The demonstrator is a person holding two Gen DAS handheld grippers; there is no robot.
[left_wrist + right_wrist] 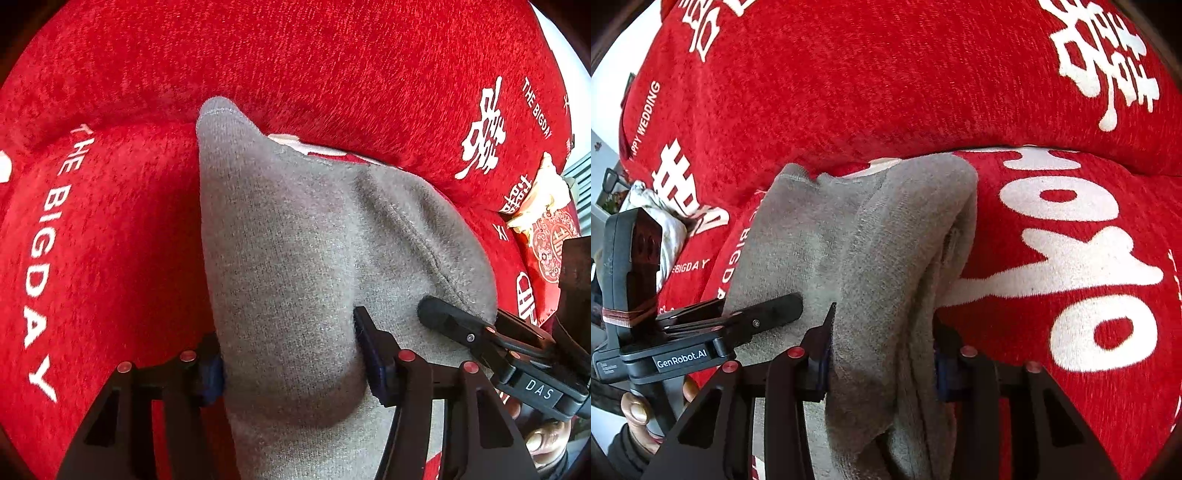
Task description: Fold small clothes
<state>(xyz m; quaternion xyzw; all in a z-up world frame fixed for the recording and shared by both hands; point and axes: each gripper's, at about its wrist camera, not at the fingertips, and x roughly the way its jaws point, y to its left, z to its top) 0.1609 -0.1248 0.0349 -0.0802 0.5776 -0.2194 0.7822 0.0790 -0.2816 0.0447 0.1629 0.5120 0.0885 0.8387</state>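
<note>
A small grey knitted garment (295, 229) lies bunched on a red sofa cover (110, 240). My left gripper (291, 365) is shut on its near edge, and the cloth bulges between the two pads. One finger of the right gripper (447, 319) rests on the garment's right side. In the right wrist view the same grey garment (879, 240) is folded into thick layers. My right gripper (882, 358) is shut on that bundle, with both pads pressing into it. A finger of the left gripper (775, 310) lies on the cloth to the left.
The red sofa cover (1034, 92) with white lettering fills both views and rises into a backrest behind the garment. A red and yellow snack bag (543, 221) lies at the right. A white cloth (661, 218) sits at the far left. A person's hand (635, 410) holds the left gripper.
</note>
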